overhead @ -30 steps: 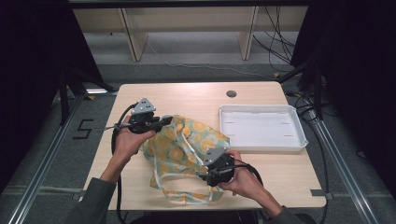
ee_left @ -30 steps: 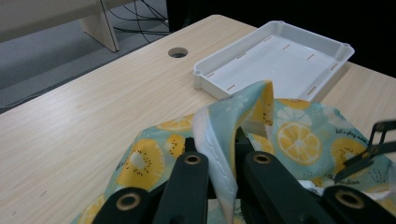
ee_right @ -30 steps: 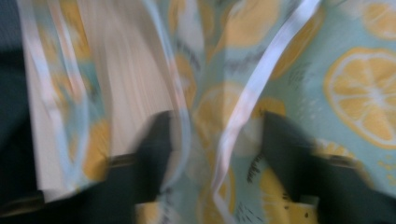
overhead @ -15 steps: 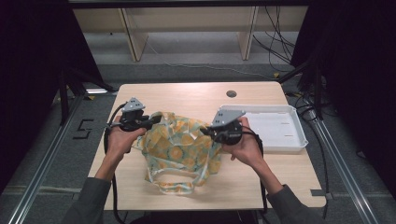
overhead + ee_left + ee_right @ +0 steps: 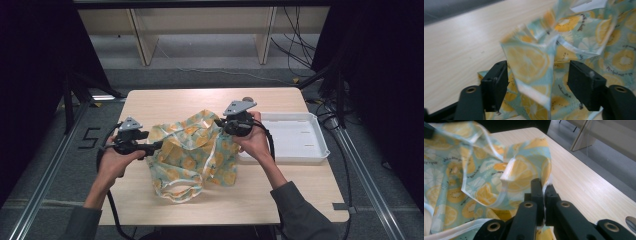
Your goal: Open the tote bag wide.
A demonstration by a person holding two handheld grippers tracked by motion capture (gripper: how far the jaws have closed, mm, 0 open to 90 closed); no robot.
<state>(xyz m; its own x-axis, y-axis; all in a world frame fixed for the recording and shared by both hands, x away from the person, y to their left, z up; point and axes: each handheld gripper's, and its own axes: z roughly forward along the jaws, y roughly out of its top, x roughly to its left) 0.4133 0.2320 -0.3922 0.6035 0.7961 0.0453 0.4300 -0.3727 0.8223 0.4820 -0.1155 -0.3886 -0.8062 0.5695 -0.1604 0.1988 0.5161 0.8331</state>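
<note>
A: Right tongs [image 5: 543, 192] first. State?

B: Pressed together on the white edge of the cloth bag [image 5: 195, 152], up at its top right corner. In the right gripper view the hem runs straight between the two black pads, pinched tight.

A: Left tongs [image 5: 537, 86]?

B: Jaws wide apart, they have just been opening. A fold of the bag stands between them in the left gripper view, but neither pad presses on it.

A: From above?

B: Left tongs [image 5: 156, 145] sit at the bag's left edge, pointing in toward it. Right tongs [image 5: 220, 123] are at the bag's upper right, that corner lifted off the counter [image 5: 175, 102].

A: Where's the bag overall?

B: Middle of the counter, crumpled, between the two hands. Teal cloth with a yellow lemon-slice print and white trim. Its lower part lies on the wood, and a white handle loop [image 5: 176, 189] lies at the near end.

A: Anything else around?

B: White tray [image 5: 315, 150] on the right side of the counter, just beside the right hand [image 5: 256, 140]. Left hand [image 5: 114, 159] is near the left counter edge. Round hole [image 5: 247, 99] in the counter behind the right tongs.
</note>
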